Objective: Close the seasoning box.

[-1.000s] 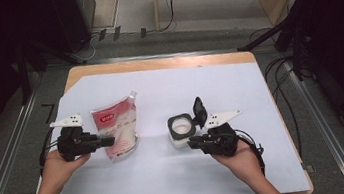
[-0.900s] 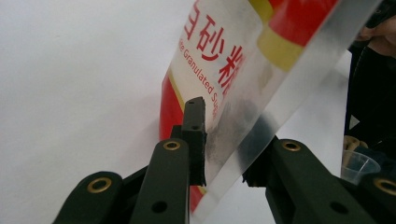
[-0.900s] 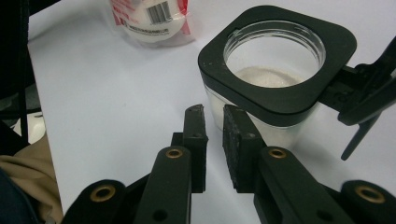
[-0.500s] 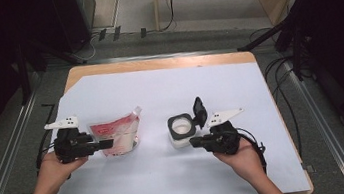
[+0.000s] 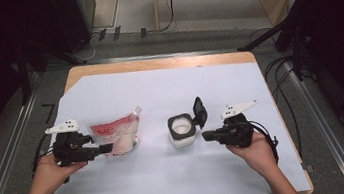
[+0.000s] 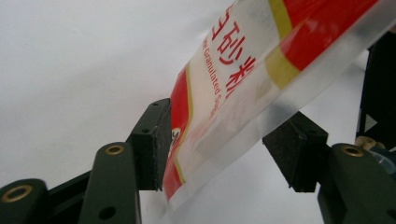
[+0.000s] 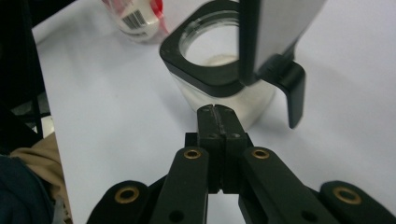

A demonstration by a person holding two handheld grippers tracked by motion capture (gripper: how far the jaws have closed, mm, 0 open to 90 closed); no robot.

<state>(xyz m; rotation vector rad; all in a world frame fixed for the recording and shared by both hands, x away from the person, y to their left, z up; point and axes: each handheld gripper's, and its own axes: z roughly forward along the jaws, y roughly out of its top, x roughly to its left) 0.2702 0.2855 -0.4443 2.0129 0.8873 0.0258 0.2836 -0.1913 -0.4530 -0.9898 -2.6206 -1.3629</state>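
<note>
Working left to right, I have the left claw (image 5: pixel 107 148) spread around the sugar bag's (image 5: pixel 117 134) edge, one pad touching, the other apart, so the bag could slide free and flop onto the surface (image 5: pixel 170 178). The jar (image 5: pixel 182 131) stands mid-surface, lid (image 5: pixel 199 111) flipped up. My right claw (image 5: pixel 206 136), pressed together and empty, sits just beside it; a nudge could tip it. Nothing else lies between bag and jar.

Glossy clear plastic sugar pouch (image 6: pixel 243 84); matt black-lidded container (image 7: pixel 219 70); smooth white table sheet (image 5: pixel 170 178).
</note>
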